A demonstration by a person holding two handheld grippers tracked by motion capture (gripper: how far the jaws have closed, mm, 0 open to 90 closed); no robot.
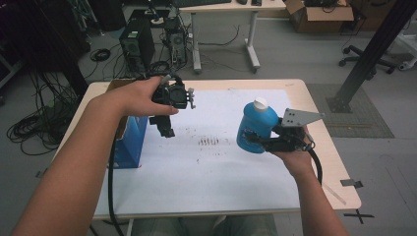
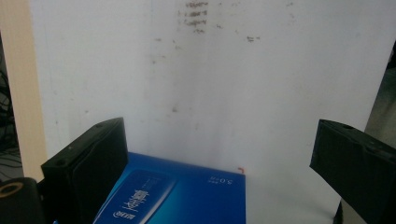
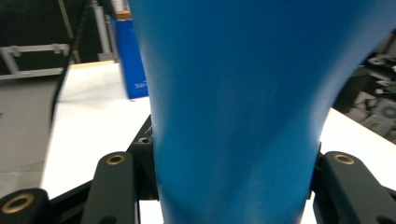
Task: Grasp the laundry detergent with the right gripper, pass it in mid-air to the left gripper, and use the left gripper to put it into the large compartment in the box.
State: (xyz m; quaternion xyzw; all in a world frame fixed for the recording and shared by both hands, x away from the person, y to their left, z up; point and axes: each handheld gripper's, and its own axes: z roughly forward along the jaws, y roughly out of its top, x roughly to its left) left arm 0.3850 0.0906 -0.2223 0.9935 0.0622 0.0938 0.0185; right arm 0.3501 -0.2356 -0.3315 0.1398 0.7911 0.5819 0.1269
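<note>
1. The blue plastic bottle (image 1: 253, 127) with its white cap is off the tabletop (image 1: 314, 105), held upright over the right side, so in my judgement the pick-up is done.
2. My right tongs (image 1: 258, 139) are clamped on its smooth, waisted body; the right gripper view shows glossy blue plastic between both jaws.
3. What is left, I judge, is carrying it to the open blue carton (image 1: 132, 140) at the left edge.
4. My left tongs (image 1: 166, 129) hang wide open and empty over that printed cardboard carton (image 2: 187, 196).
5. A white paper sheet (image 1: 206, 172), matte and smudged with dark marks, covers the pale wooden tabletop.
</note>
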